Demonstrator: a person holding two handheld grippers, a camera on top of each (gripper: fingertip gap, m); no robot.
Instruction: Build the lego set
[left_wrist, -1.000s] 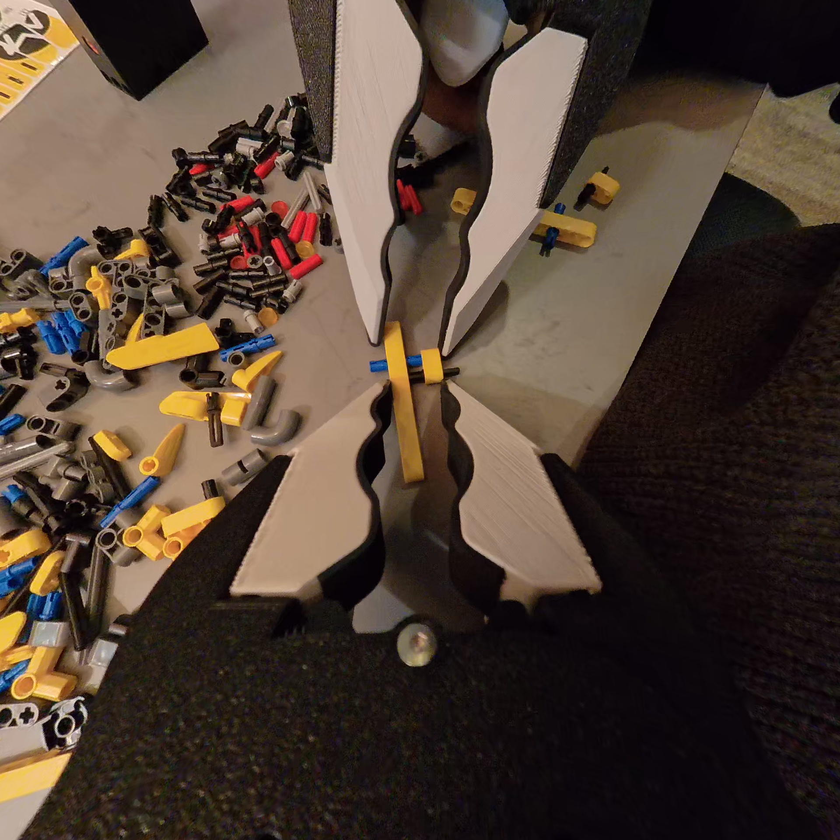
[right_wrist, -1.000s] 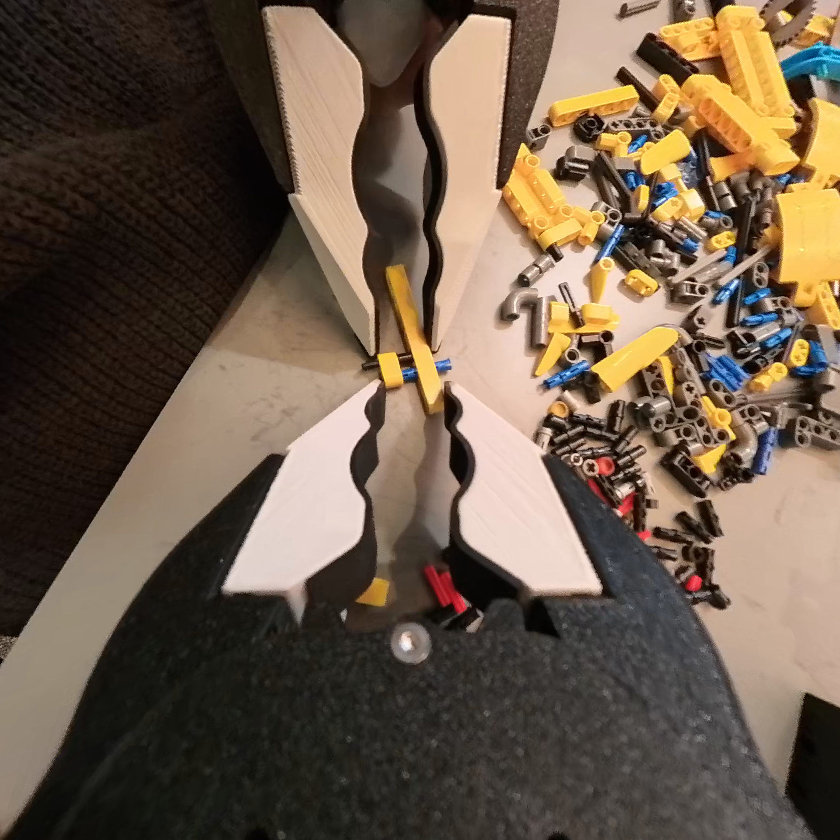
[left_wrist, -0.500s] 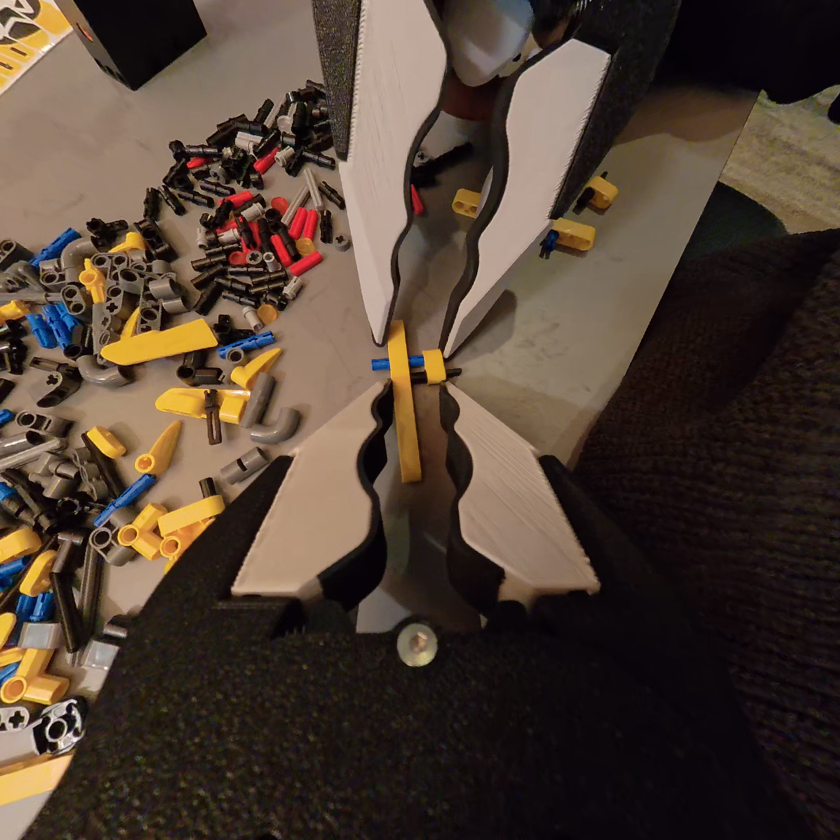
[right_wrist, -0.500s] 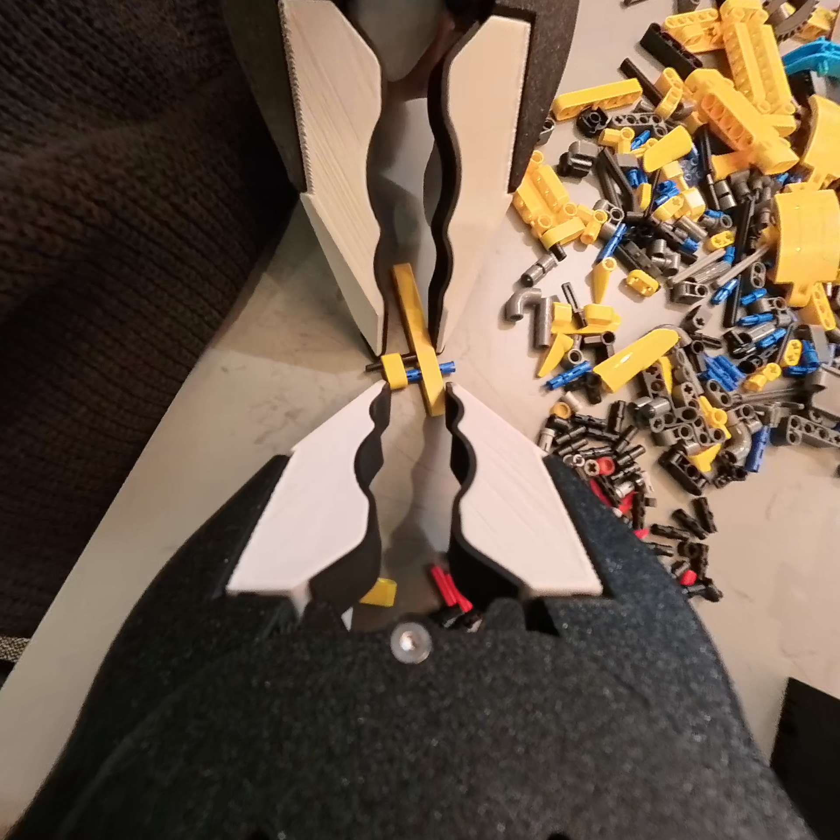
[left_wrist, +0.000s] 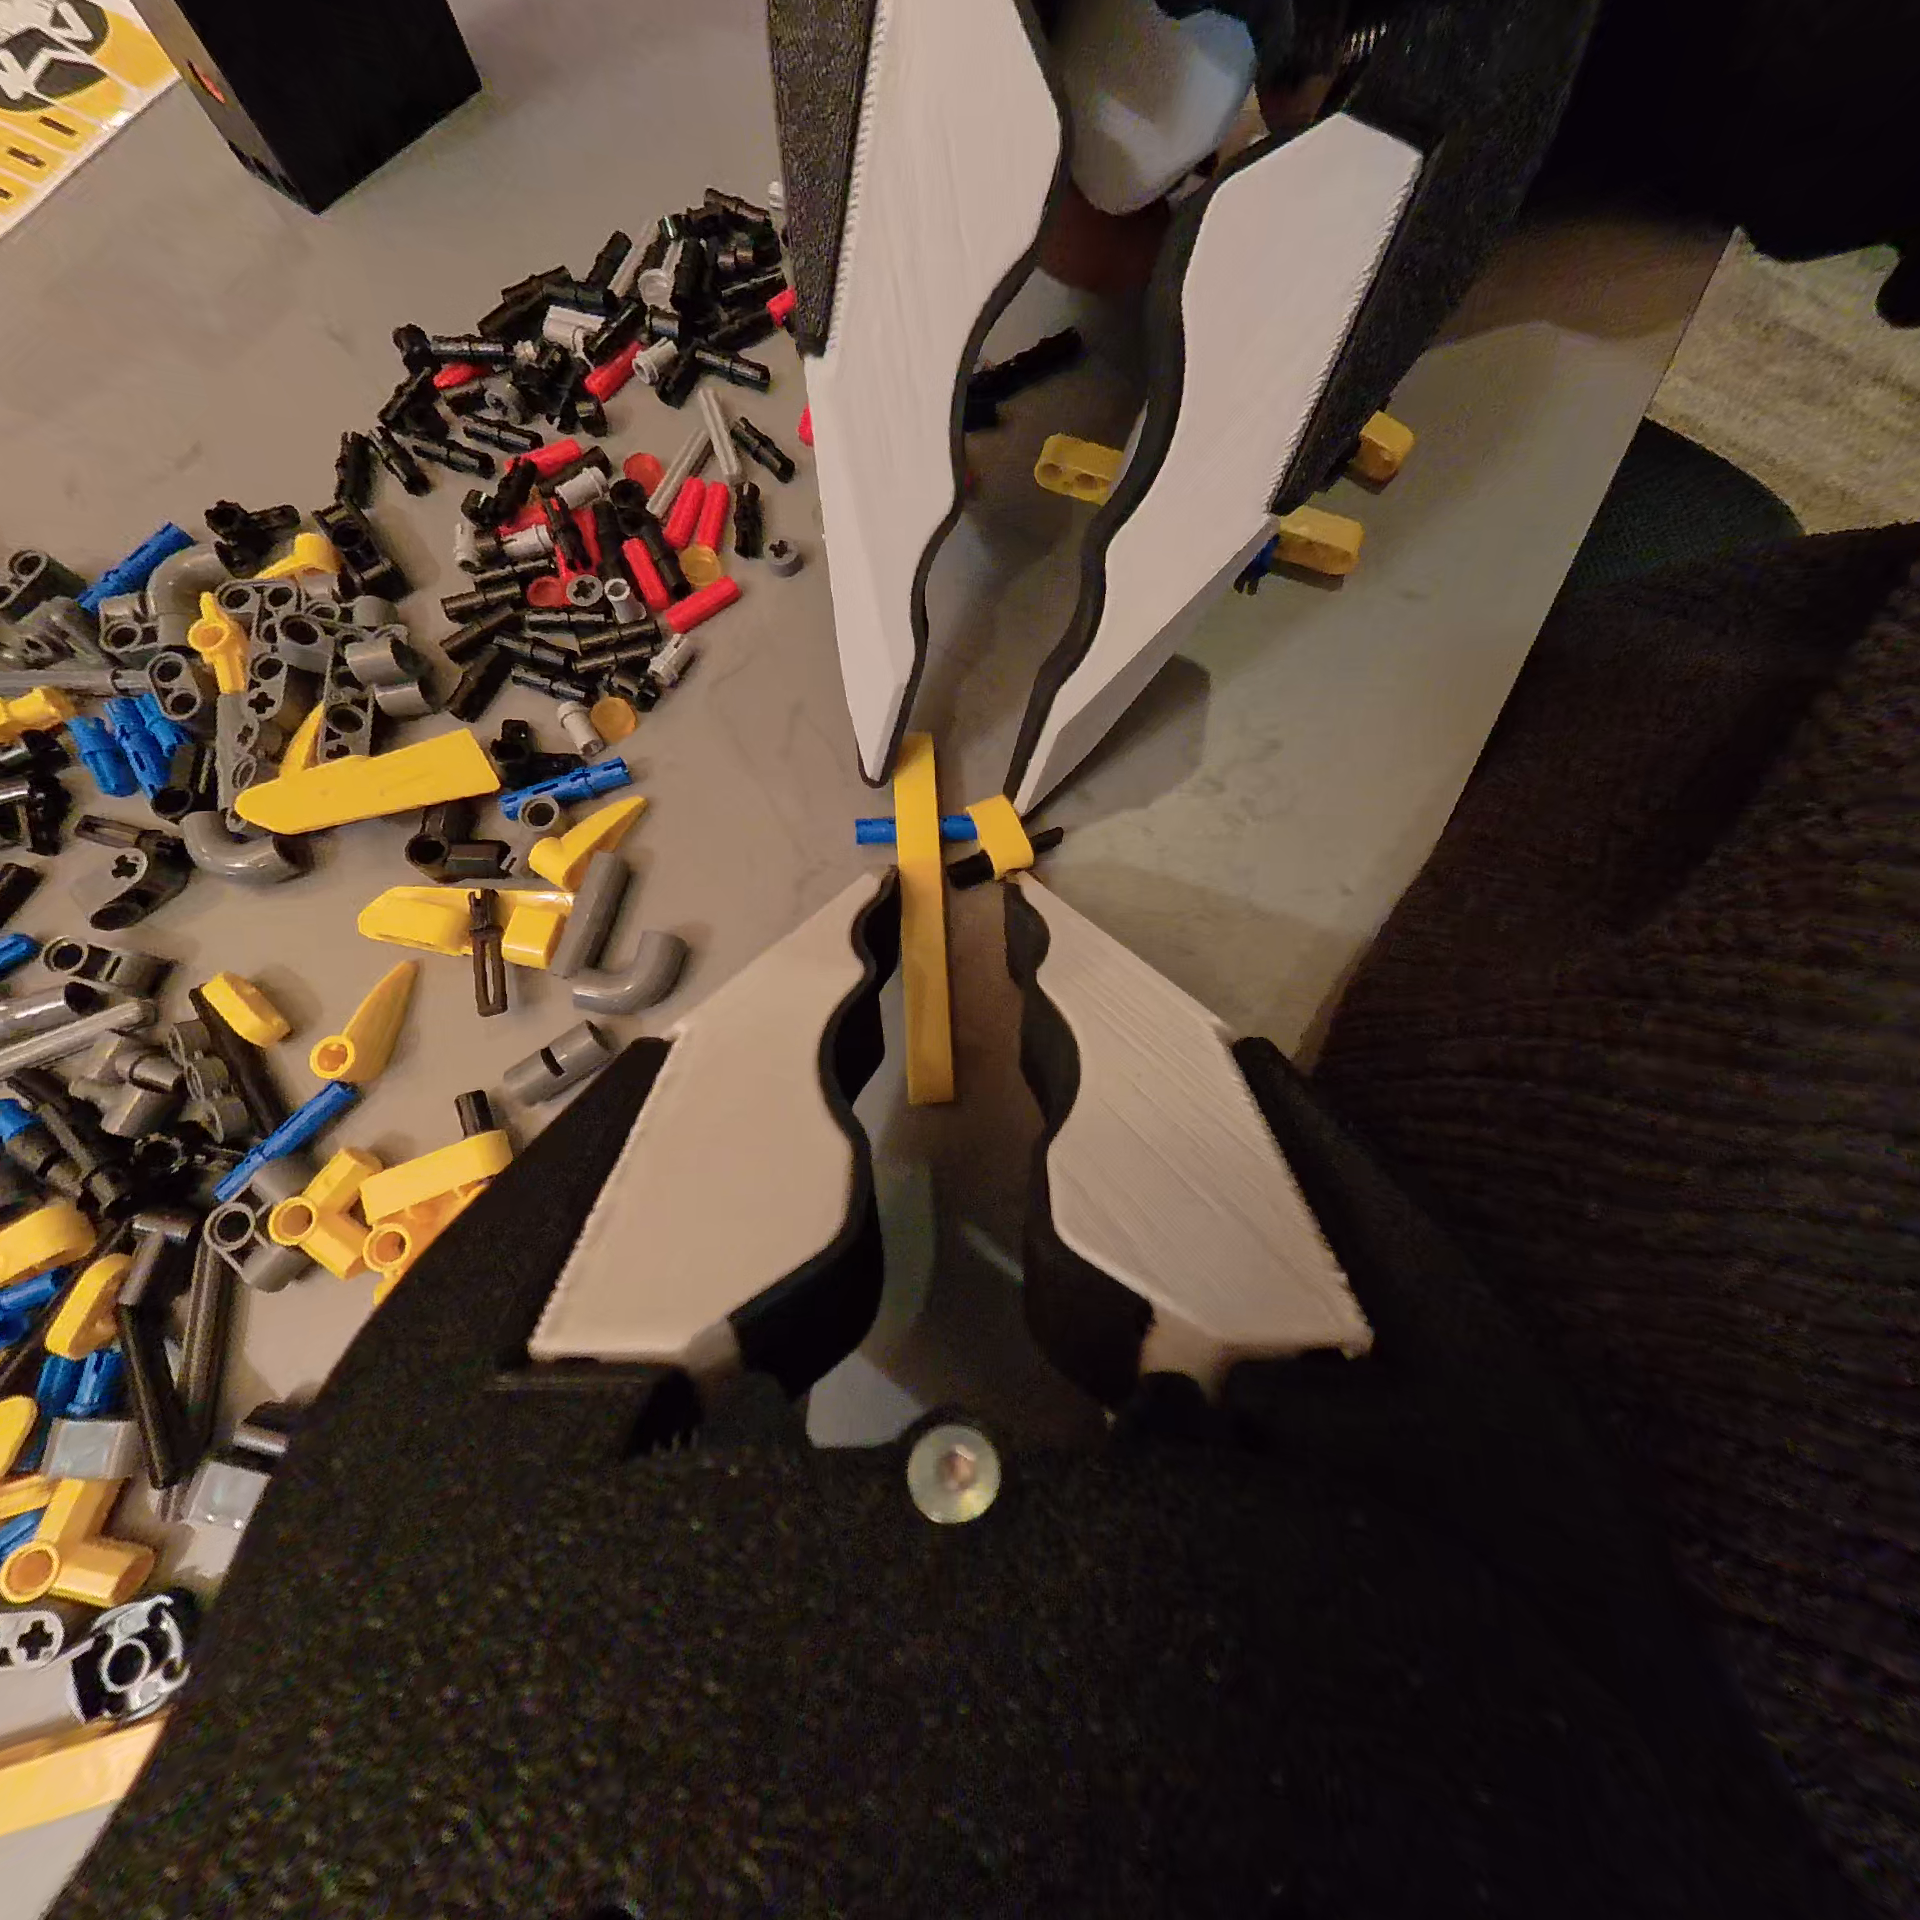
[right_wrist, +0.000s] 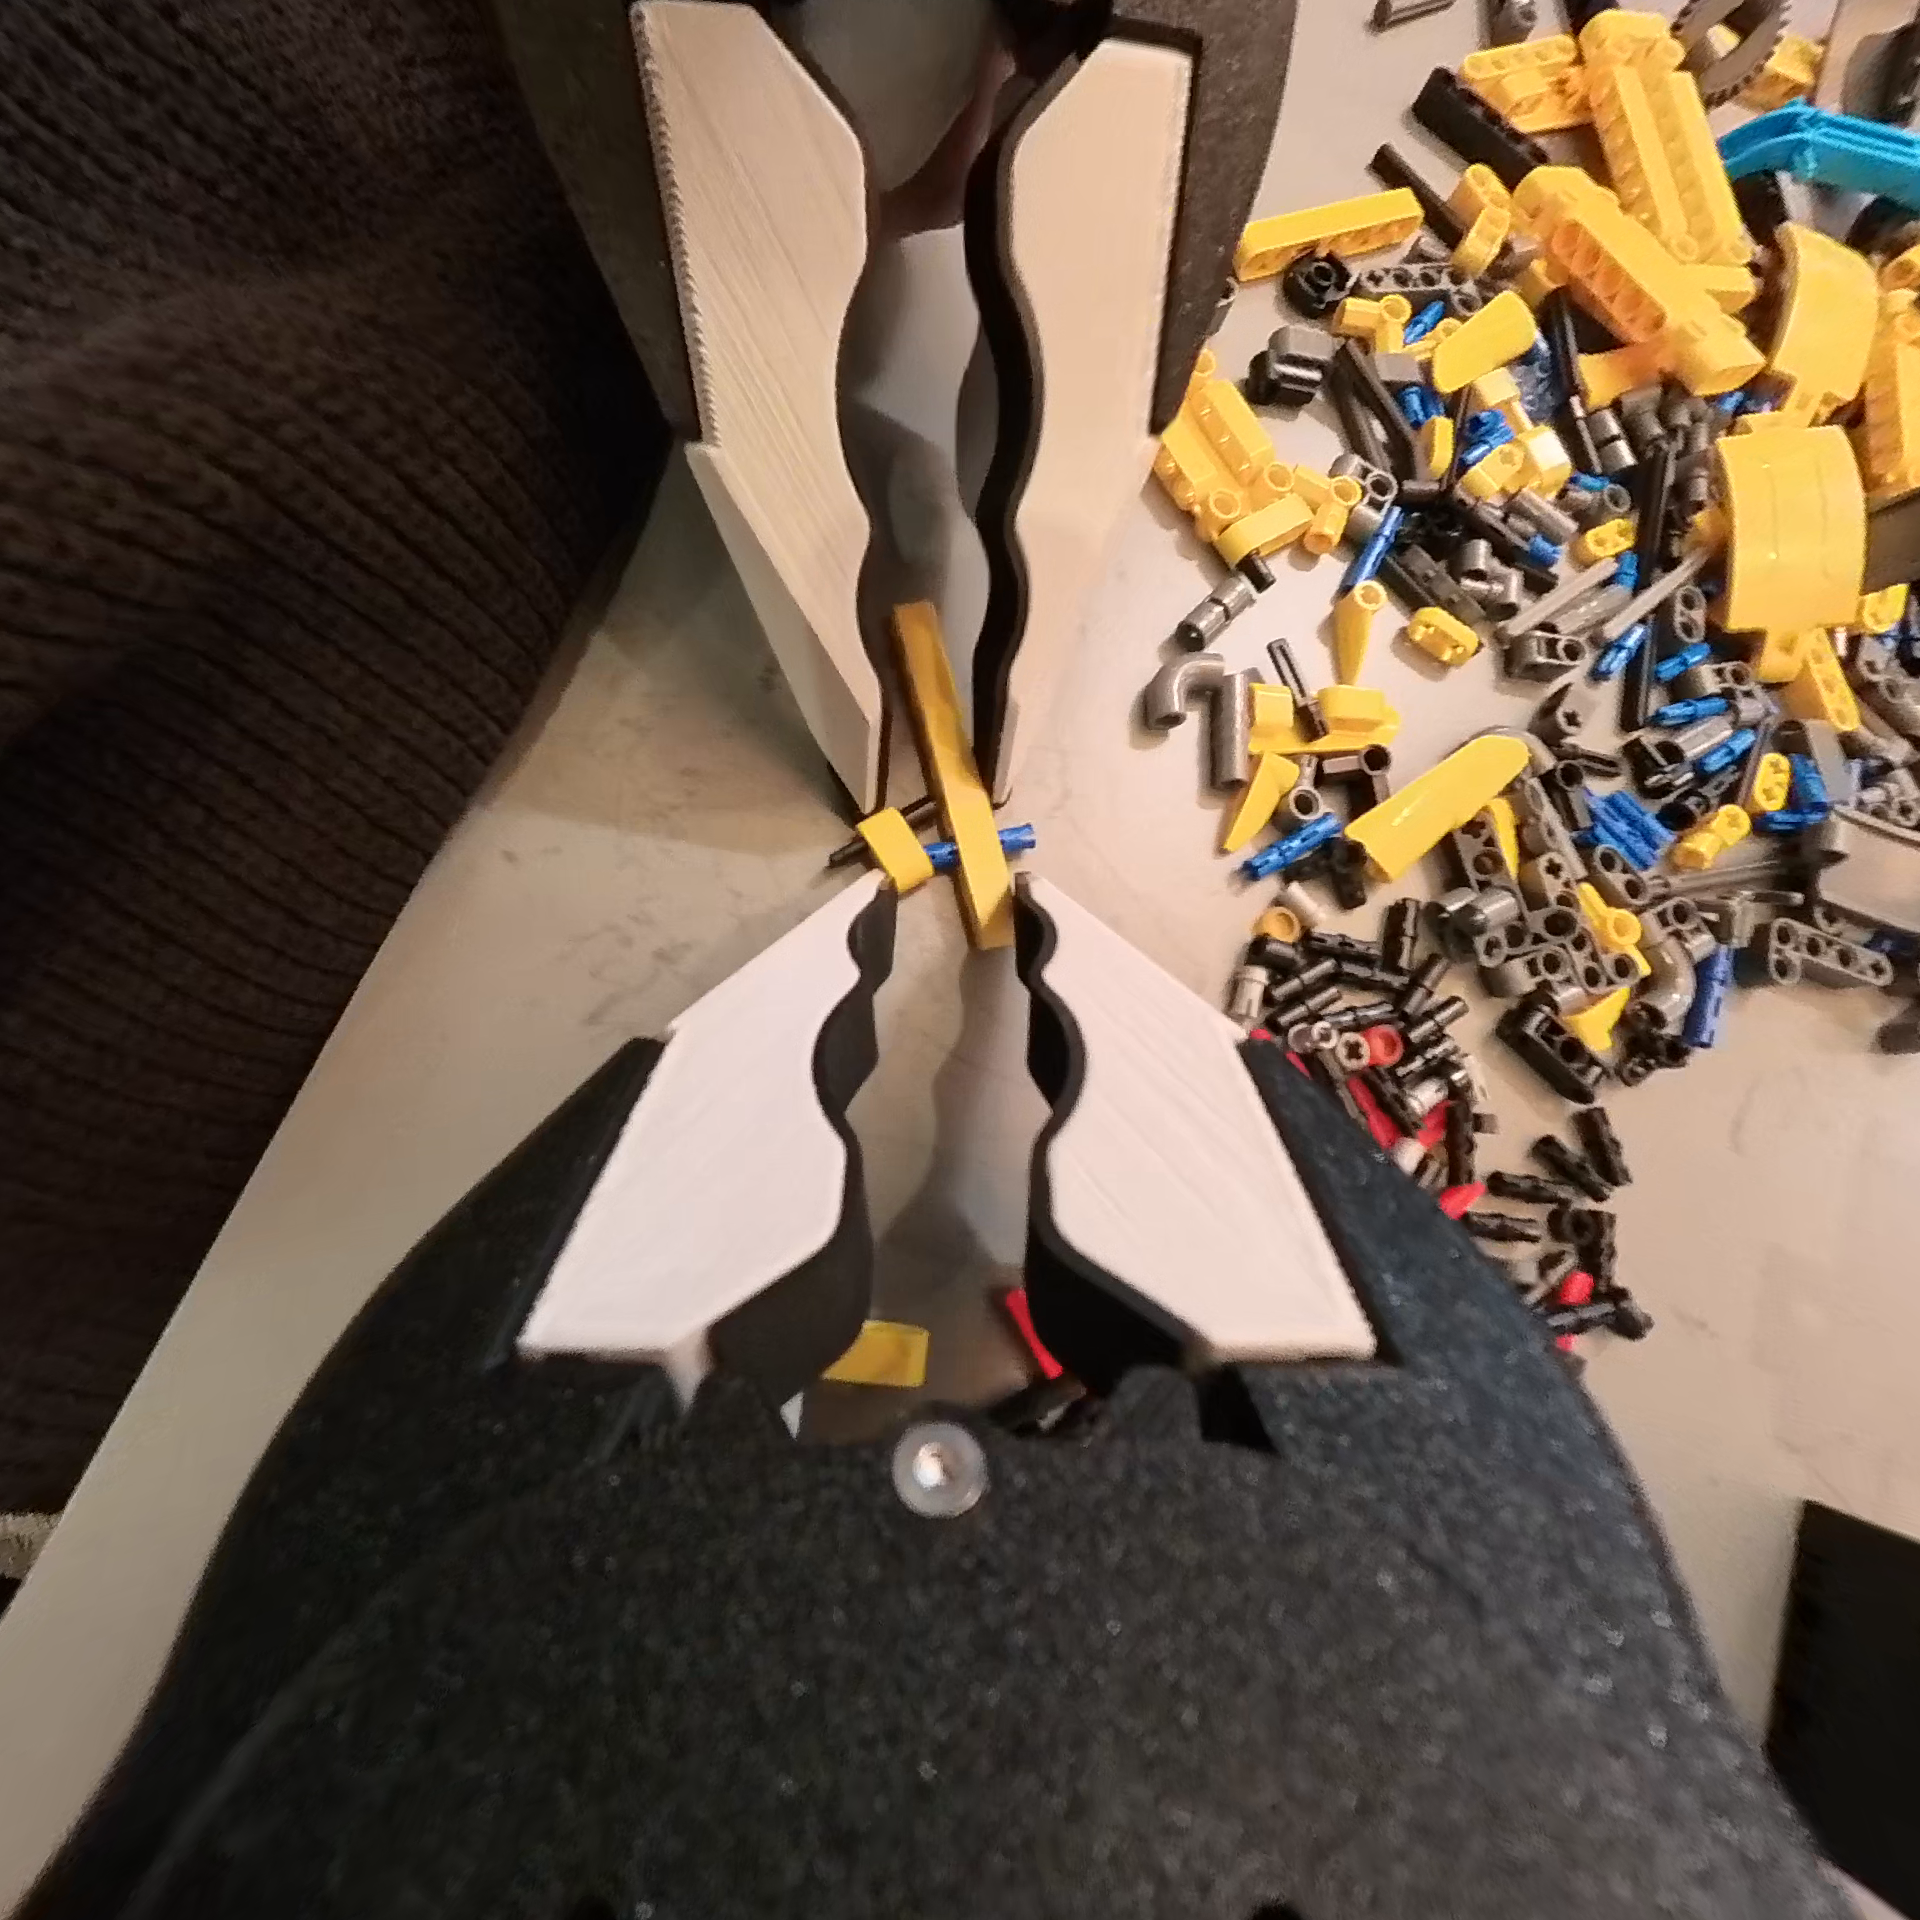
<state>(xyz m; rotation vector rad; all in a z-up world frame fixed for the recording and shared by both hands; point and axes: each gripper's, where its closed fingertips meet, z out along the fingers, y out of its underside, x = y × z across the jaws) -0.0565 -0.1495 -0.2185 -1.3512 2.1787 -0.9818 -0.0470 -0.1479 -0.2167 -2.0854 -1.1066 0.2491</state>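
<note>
A thin yellow beam (left_wrist: 928, 987) carries a blue pin (left_wrist: 878, 829) through one end. A small yellow connector (left_wrist: 1000, 831) with a black pin (left_wrist: 1044, 836) sits on the same axis. My left gripper (left_wrist: 948, 875) is closed to a narrow gap, with the beam lying between its fingers against the left pad. My right gripper (left_wrist: 953, 787) meets it tip to tip from the far side. In the right wrist view my right gripper (right_wrist: 953, 883) brackets the connector (right_wrist: 894, 844) and the beam (right_wrist: 940, 748) end, which runs on into the left gripper (right_wrist: 937, 800).
Loose yellow, grey, blue, black and red building pieces (left_wrist: 540, 582) cover the grey table (left_wrist: 1195, 727) to one side, also in the right wrist view (right_wrist: 1558, 623). Dark knitted fabric (left_wrist: 1610, 1039) lies past the near table edge. A black box (left_wrist: 312, 83) stands at the back. My two grippers' fingertips are within a few centimetres of each other.
Almost nothing. Both grippers stay tip to tip on the beam and connector. The right gripper has shifted very slightly in the left wrist view.
</note>
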